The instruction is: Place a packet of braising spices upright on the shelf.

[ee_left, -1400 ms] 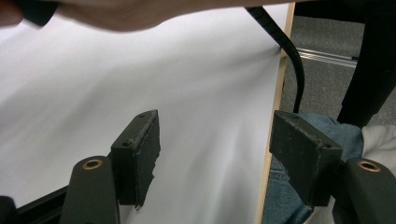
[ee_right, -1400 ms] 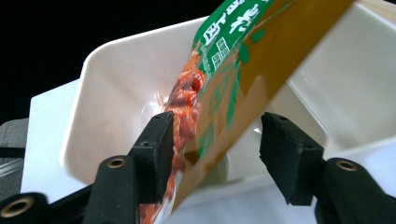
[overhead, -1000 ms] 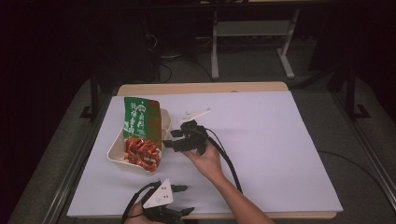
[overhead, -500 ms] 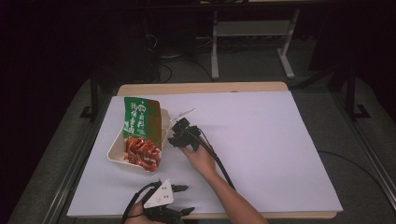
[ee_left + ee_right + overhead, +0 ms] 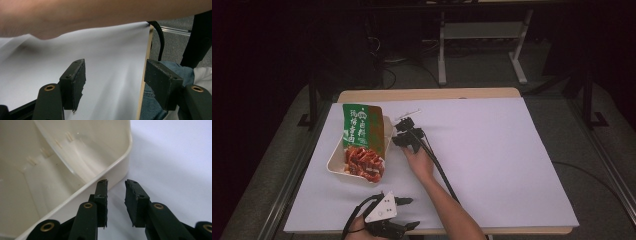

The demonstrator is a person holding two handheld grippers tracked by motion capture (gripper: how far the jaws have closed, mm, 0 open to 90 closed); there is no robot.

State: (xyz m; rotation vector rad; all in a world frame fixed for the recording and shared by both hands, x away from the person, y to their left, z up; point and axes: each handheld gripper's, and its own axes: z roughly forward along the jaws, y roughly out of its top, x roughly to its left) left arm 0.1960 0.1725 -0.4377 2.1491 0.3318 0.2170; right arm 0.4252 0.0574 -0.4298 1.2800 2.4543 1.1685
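Packet (image 5: 361, 129) in tray (image 5: 335, 161), left side of table (image 5: 492, 150).

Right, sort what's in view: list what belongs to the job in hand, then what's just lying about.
Job in hand:
- cream plastic tray
- green printed food packet in it
- right gripper, jaws just closing at the tray rim, nothing between them

Lying about:
- white metal stand
- left gripper, idle, open

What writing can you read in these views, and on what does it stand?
Green packet in the cream tray: a badge and a column of large white characters, too blurred in the high view to read.
Tray wall in the right claw view: no lettering.
White table cover: no lettering.
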